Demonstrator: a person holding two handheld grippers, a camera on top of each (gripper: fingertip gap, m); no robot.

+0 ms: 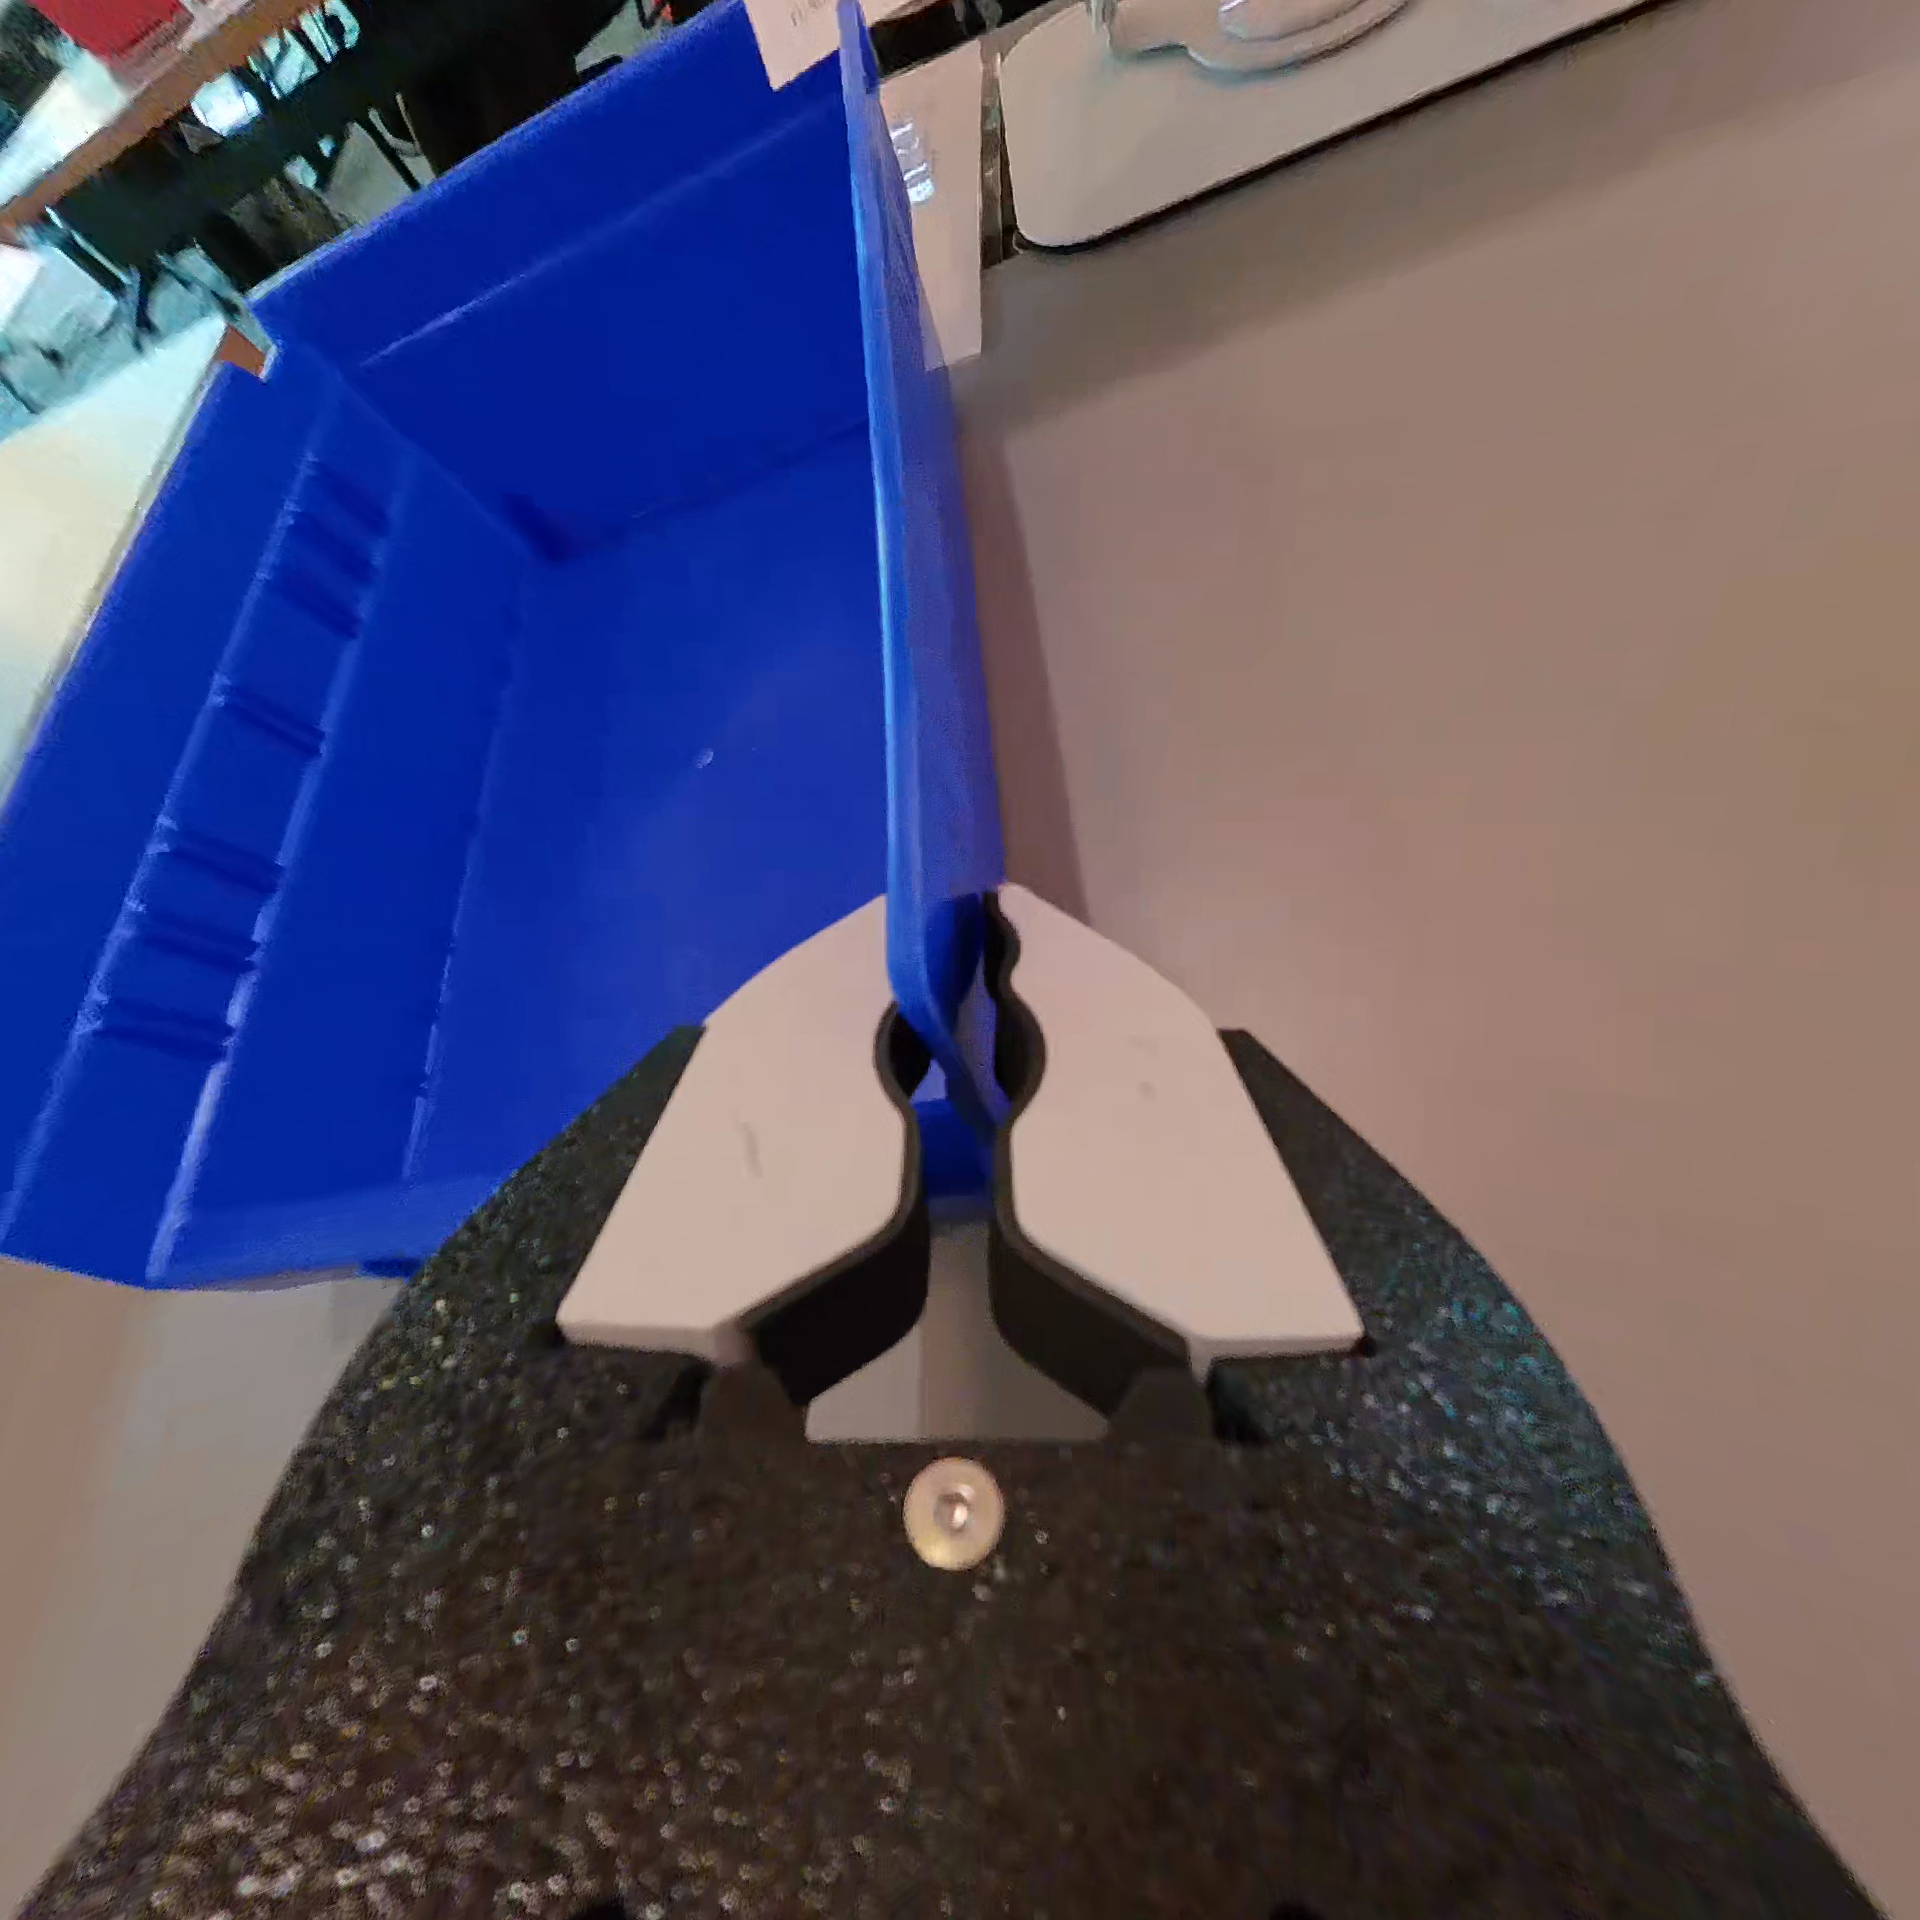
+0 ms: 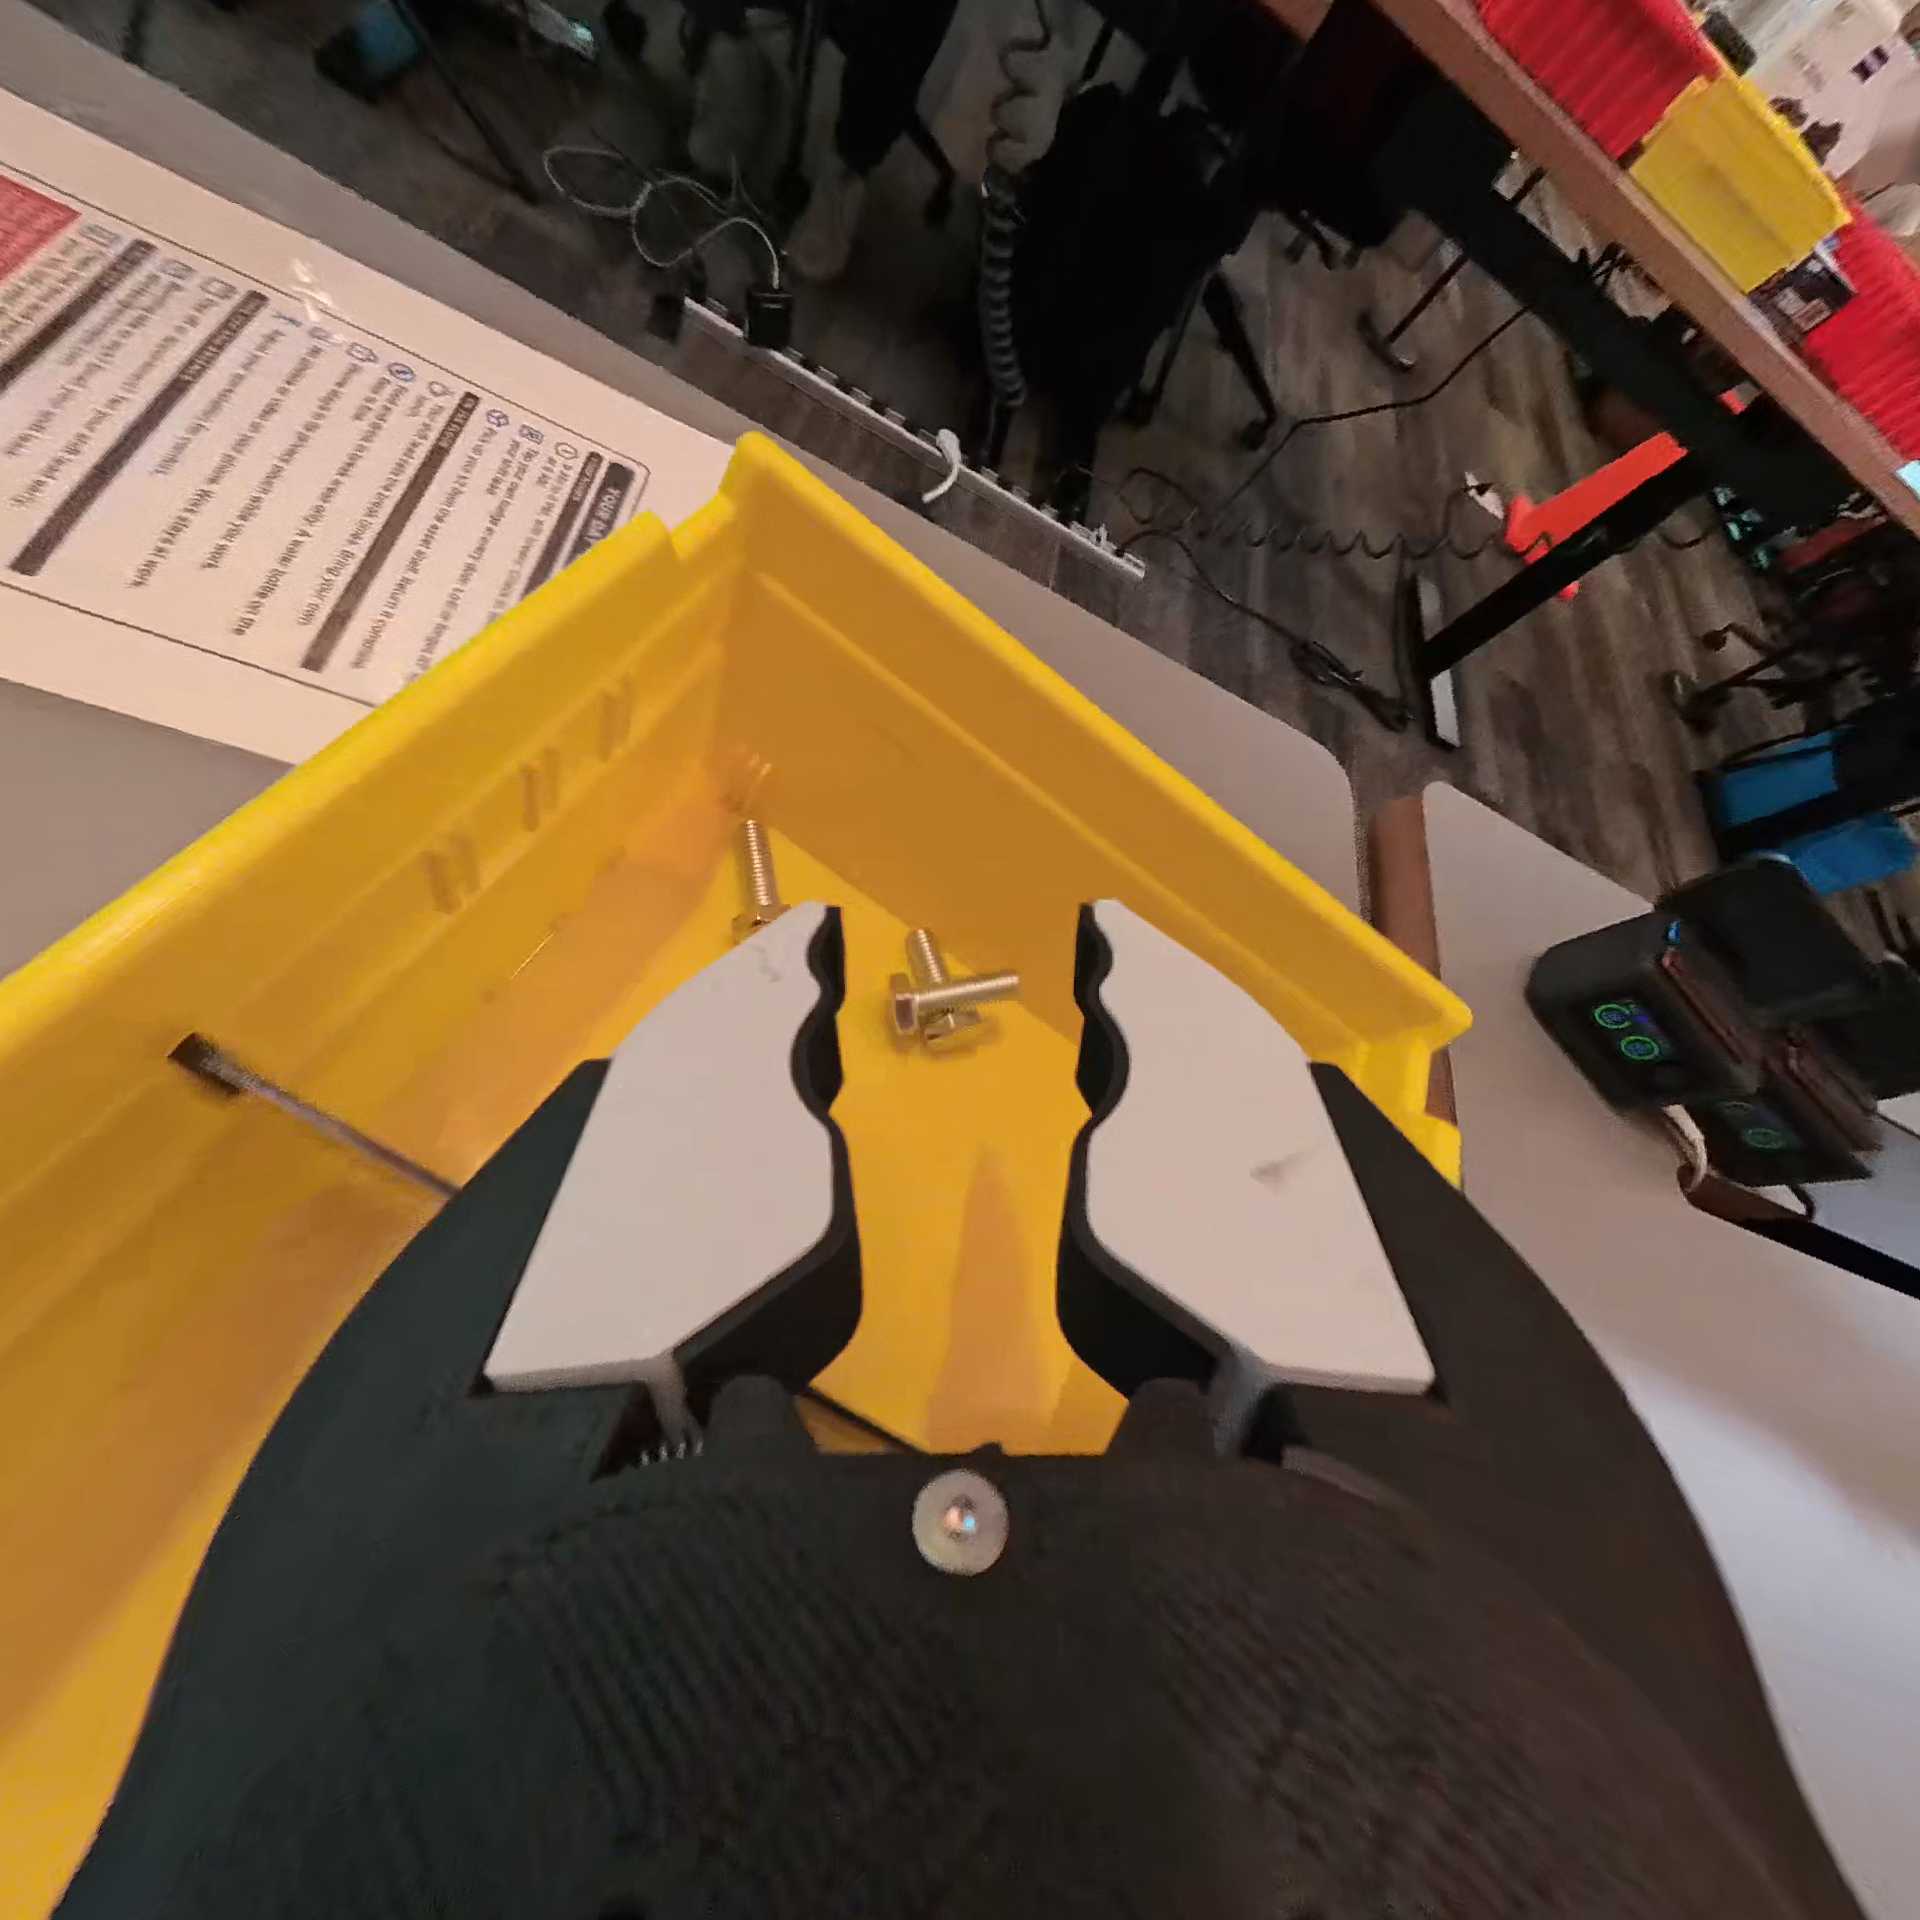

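Note:
In the left wrist view my left gripper (image 1: 940,914) is shut on the right side wall of a blue plastic bin (image 1: 582,727). The bin is empty inside and sits tilted on the grey table (image 1: 1455,727). In the right wrist view my right gripper (image 2: 956,914) is open and reaches into a yellow plastic bin (image 2: 935,748). Two brass bolts (image 2: 940,997) lie crossed on the bin floor just ahead, between the fingertips. A third brass bolt (image 2: 753,878) lies by the left fingertip, near the bin's far corner.
A printed white sheet (image 2: 260,447) lies on the table left of the yellow bin. A black charger with green lights (image 2: 1662,1029) sits at the right. The table edge runs behind the yellow bin, with cables and chairs on the floor beyond. A white tray (image 1: 1195,156) lies beyond the blue bin. The tips of one gripper are about 65 cm away from the tips of the other.

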